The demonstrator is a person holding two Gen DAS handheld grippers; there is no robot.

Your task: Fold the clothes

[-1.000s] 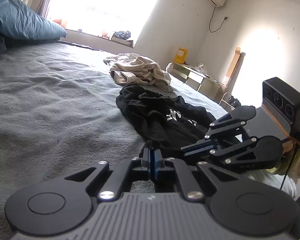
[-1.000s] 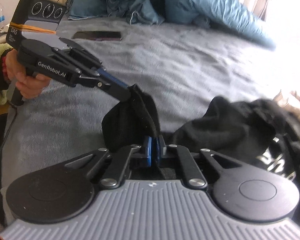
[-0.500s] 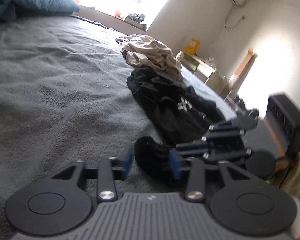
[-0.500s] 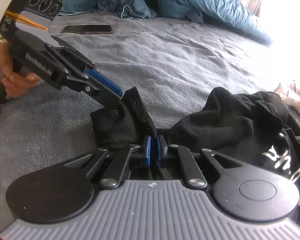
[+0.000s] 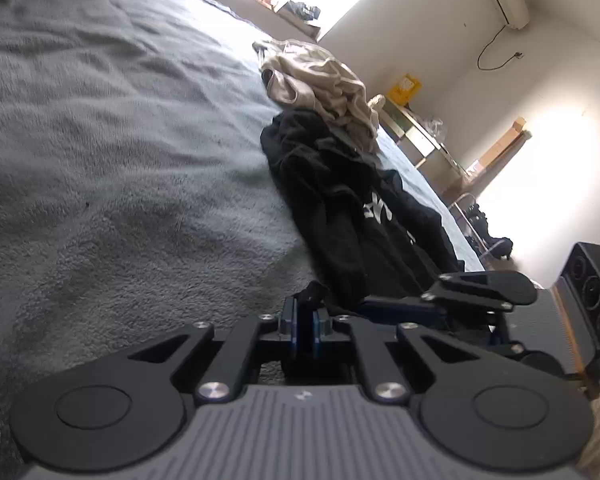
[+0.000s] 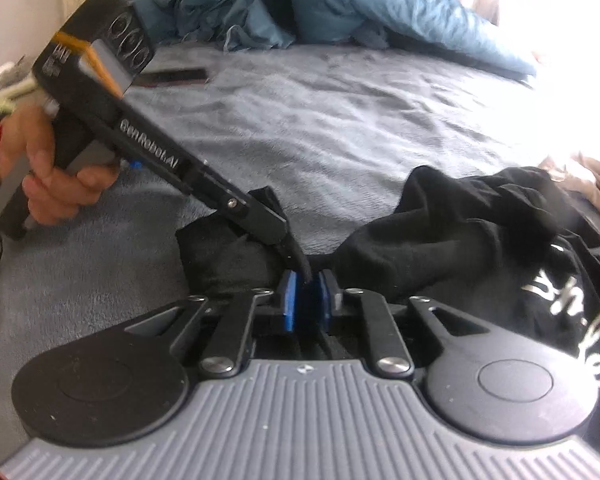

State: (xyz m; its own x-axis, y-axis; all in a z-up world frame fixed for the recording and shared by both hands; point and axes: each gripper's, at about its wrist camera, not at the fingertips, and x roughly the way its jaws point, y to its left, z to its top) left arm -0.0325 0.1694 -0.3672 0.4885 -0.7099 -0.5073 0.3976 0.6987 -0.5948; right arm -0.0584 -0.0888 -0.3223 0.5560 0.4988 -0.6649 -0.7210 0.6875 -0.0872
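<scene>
The black garment lies crumpled on the grey bed, white lettering showing on its front, with one end drawn out toward the two grippers. Just beyond it, touching its far end, sits a heap of beige clothes (not yet dealt with).

The left gripper has its fingers closed to a narrow slit on a small tuft of that black cloth. Half a second ago those fingers stood wide apart around a bunch of the fabric; a second ago they were shut on it. So the left hand has let go and taken a new hold on the fabric.

The right gripper had the cloth clamped between closed fingers half a second ago. Now its fingers are opening; a strip of black fabric is between the blue pads, no longer pressed by them.

I judge this a hand-over of the hem, part of spreading the garment flat before any fold; folding itself has not begun.

No container holds any clothes here.
</scene>
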